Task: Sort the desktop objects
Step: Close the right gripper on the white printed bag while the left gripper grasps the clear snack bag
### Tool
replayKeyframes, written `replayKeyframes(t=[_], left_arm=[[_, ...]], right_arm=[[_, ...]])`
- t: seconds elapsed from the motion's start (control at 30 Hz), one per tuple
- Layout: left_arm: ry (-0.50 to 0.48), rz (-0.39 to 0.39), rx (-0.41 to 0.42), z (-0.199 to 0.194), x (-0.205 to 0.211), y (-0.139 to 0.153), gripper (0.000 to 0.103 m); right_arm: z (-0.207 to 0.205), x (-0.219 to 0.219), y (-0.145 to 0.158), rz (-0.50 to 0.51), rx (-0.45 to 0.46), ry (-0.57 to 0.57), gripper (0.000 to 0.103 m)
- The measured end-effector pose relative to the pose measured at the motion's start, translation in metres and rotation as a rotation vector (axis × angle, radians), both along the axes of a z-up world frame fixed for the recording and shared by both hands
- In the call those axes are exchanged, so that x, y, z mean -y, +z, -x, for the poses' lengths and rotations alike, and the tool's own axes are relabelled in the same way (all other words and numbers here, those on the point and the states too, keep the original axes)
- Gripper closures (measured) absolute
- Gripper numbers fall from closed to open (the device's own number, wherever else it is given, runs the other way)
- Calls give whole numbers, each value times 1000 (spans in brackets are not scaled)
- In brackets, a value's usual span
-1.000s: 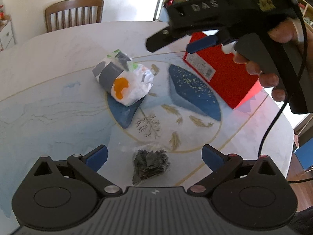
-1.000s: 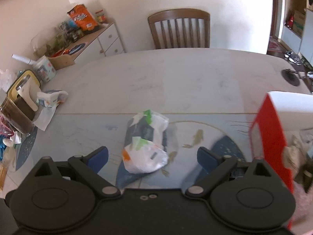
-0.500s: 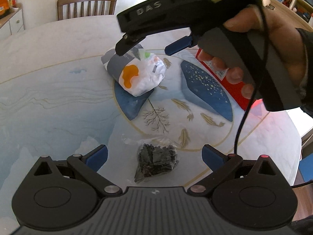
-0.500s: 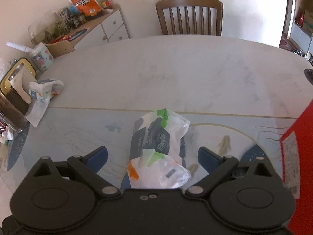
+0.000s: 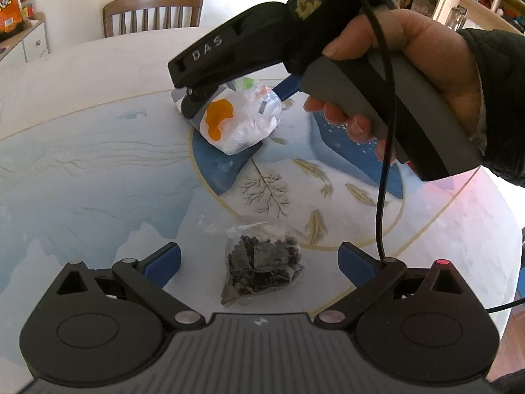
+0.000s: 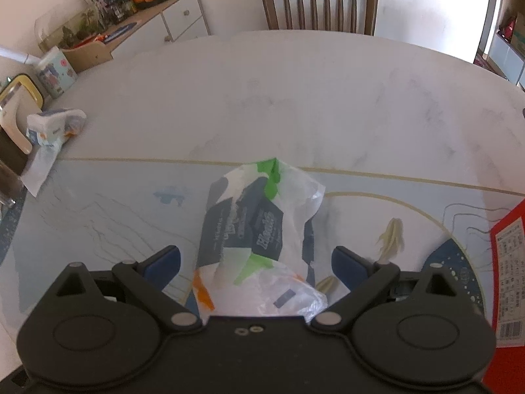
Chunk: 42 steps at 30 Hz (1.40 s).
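While both grippers' fingers gape wide, the right gripper (image 6: 256, 262) straddles the tissue pack (image 6: 259, 229), unclamped.

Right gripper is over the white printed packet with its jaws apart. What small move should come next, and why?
Probably close the right gripper on the white printed packet. In the right wrist view the packet lies between the two open blue fingers, reaching back to the gripper body, and it rests on the table. The left gripper waits open above the small bag of dark pieces.

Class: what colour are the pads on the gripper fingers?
Blue pads, clearest in the right wrist view.
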<state>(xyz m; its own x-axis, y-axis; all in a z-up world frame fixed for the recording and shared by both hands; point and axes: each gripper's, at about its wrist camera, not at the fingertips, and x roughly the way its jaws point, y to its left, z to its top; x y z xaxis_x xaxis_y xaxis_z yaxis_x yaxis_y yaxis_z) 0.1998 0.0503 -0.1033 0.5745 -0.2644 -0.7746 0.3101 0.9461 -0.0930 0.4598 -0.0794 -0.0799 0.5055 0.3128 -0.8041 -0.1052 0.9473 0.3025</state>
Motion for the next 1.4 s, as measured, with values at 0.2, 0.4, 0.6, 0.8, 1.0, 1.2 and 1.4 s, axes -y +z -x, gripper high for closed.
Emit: replayKeyframes(t=[0.2,0.4,0.6,0.8,1.0,1.2,1.4], left_arm=[[11,-43,17,0,2,-4,3],[3,-73,39,2,4,-5,9],[-10,-82,57,7,3,-5,24],[-25,-93,65,11,3,-4,41],[-36,-94,68,12,3,-2,55],[-33,-67,56,8,-2,1,62],[-4,-54,55,6,-8,7,63]], right_arm=[[-4,-4,-6,27,-15,14,9],[-6,-10,-6,71,-3,20,18],[-6,-11,-5,88,1,14,27],[-4,-10,-3,95,0,14,37],[-1,-7,2,102,-4,2,49],[9,0,5,95,-14,-12,56],[24,8,16,79,-7,-12,57]])
